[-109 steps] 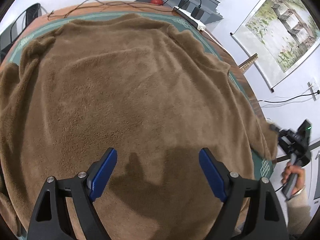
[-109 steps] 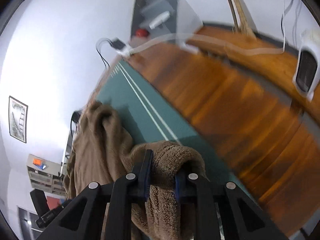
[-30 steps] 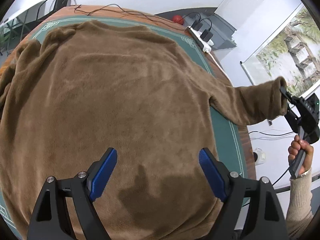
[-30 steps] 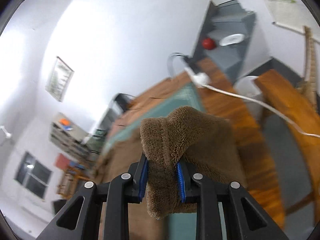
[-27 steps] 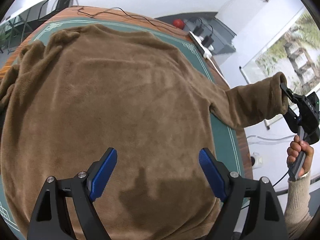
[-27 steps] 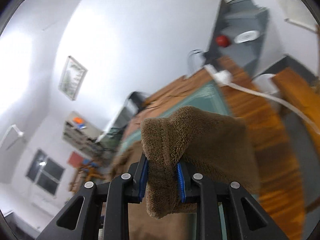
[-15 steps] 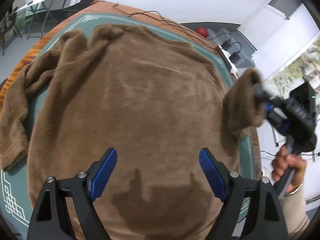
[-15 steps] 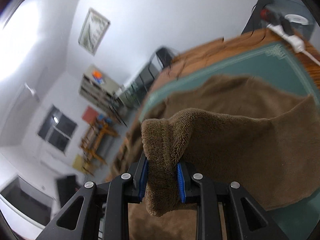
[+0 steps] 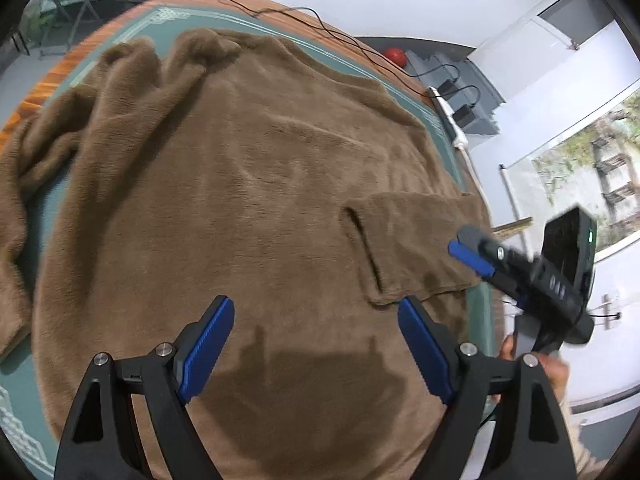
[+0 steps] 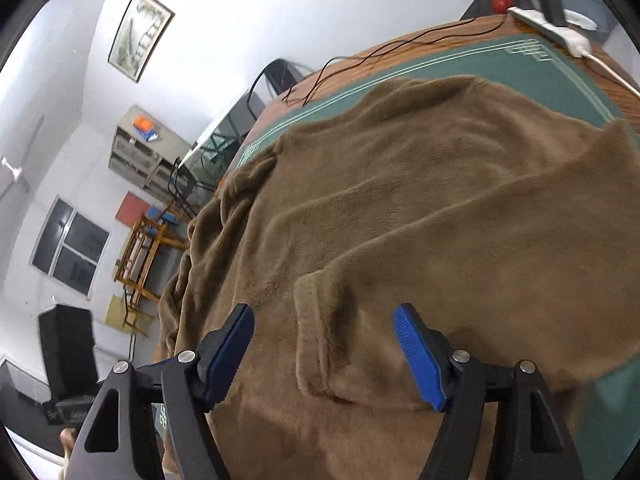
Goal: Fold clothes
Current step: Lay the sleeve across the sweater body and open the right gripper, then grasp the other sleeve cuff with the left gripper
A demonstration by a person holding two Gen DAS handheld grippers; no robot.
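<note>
A brown fleece sweater (image 9: 240, 208) lies spread flat on a green table mat (image 9: 52, 200). Its right sleeve (image 9: 412, 248) is folded inward and rests on the body, cuff toward the middle. The left sleeve (image 9: 16, 208) lies bunched at the left edge. My left gripper (image 9: 316, 340) is open and empty, hovering above the sweater's lower part. My right gripper (image 10: 324, 348) is open above the folded sleeve's cuff (image 10: 312, 320), and it also shows in the left wrist view (image 9: 476, 252) at the right edge of the sweater.
The wooden table edge (image 9: 48, 76) borders the mat. Black cables (image 9: 320, 28) and a white power strip (image 9: 452, 120) lie at the far side. A red ball (image 9: 394, 56) sits on a grey shelf behind. A scroll painting (image 9: 592, 168) hangs at right.
My right gripper carried the right sleeve from beyond the table's side over the sweater's body, laid it down and opened. My left gripper stayed open above the hem.
</note>
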